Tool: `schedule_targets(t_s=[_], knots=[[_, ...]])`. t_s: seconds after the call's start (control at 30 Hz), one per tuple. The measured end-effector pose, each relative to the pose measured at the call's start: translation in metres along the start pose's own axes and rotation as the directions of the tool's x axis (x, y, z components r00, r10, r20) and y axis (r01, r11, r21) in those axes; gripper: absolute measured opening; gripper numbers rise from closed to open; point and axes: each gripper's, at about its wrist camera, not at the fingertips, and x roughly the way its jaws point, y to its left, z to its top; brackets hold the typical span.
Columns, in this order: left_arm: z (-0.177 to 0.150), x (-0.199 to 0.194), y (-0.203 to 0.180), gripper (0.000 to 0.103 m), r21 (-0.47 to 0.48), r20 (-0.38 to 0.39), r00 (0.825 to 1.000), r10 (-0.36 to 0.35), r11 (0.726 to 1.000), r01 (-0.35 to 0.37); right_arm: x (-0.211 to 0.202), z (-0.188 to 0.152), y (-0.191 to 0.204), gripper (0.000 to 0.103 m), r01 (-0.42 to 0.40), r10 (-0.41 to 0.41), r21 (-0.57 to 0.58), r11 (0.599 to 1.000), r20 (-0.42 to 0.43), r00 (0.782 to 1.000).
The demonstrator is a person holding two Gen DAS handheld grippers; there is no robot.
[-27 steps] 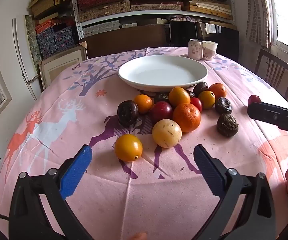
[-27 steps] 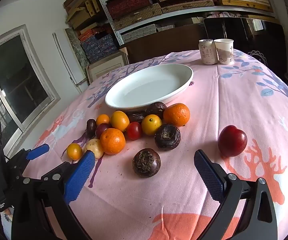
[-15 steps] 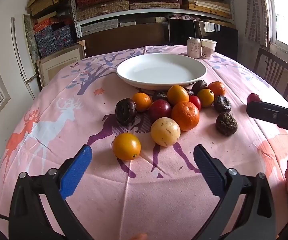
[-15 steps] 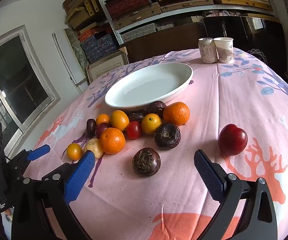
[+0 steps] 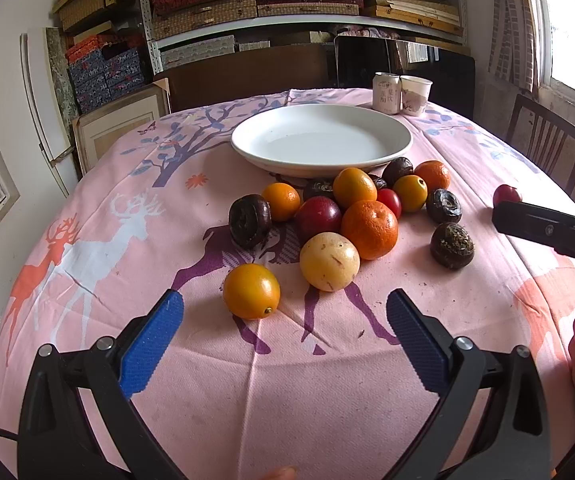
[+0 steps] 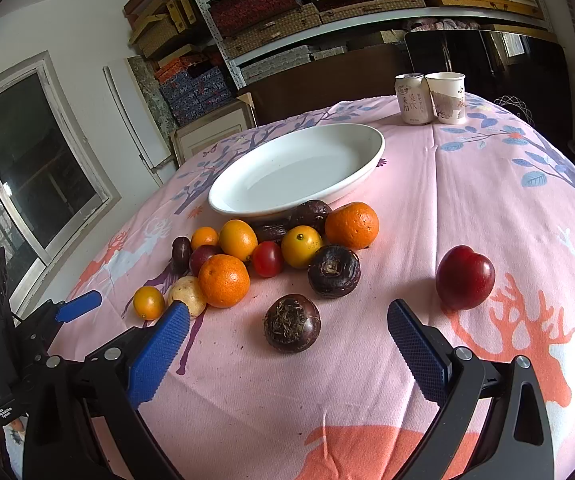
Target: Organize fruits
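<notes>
While both grippers hover with jaws spread wide and nothing between them, the pink deer-print tablecloth (image 5: 99, 216) carries everything. At the far side sits an empty white plate (image 6: 247, 200), with a can (image 6: 411, 98) and a paper cup (image 6: 447, 96) touching beyond it. Just near of the plate lies the fruit cluster (image 6: 271, 248). One red plum (image 6: 465, 276) rests well apart to the right, near the right gripper (image 6: 287, 344). A small orange fruit (image 5: 251, 290) lies just ahead of the left gripper (image 5: 285, 332).
</notes>
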Motion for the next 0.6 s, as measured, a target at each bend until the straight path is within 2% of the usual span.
schedule_targets(t_s=[0.6], knots=[[0.0006,0.0004,0.0007,0.099,-0.001,-0.005,1.000,-0.001,1.000,0.001,0.0002,0.0001,-0.0006,0.100,-0.002,0.002,0.004,1.000,-0.003,1.000]])
